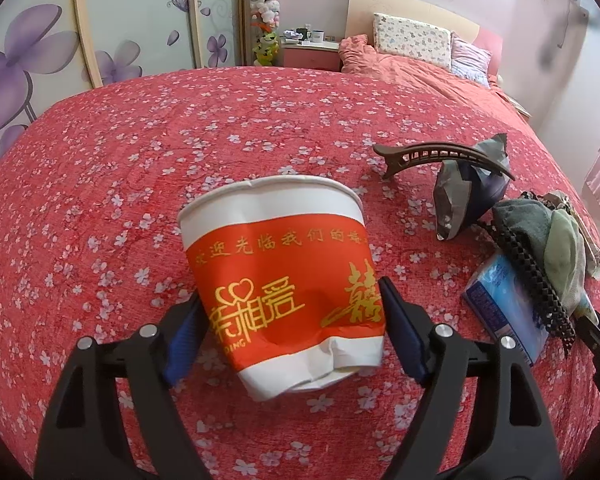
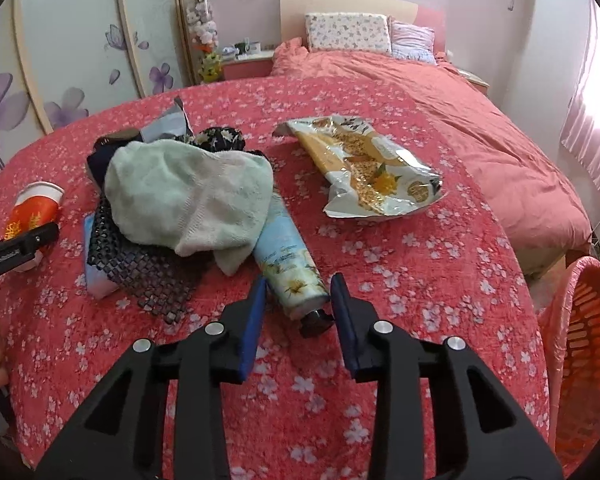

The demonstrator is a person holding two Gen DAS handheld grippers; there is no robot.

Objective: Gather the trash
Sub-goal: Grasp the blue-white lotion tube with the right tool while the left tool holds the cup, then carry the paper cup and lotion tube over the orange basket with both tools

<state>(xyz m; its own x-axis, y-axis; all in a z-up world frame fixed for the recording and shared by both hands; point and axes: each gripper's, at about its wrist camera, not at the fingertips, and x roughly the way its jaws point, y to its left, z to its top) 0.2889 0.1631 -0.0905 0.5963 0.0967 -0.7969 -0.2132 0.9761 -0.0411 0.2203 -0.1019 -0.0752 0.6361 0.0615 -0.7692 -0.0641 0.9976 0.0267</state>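
One red floral bedspread [image 2: 380, 240] under scattered clutter, bedroom wardrobe [image 2: 80, 40] behind.

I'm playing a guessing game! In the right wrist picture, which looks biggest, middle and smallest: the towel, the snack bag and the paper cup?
1. towel and snack bag: too alike in the picture to rank.
2. paper cup: smallest, though it sits at the warped edge, partly hidden by the left gripper, so its look may mislead.

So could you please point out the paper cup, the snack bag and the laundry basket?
paper cup [image 1: 284, 280]: left wrist view, red printed band.
snack bag [image 2: 364, 168]: right wrist view, crumpled middle.
laundry basket [image 2: 580, 344]: right wrist view, slatted wall.
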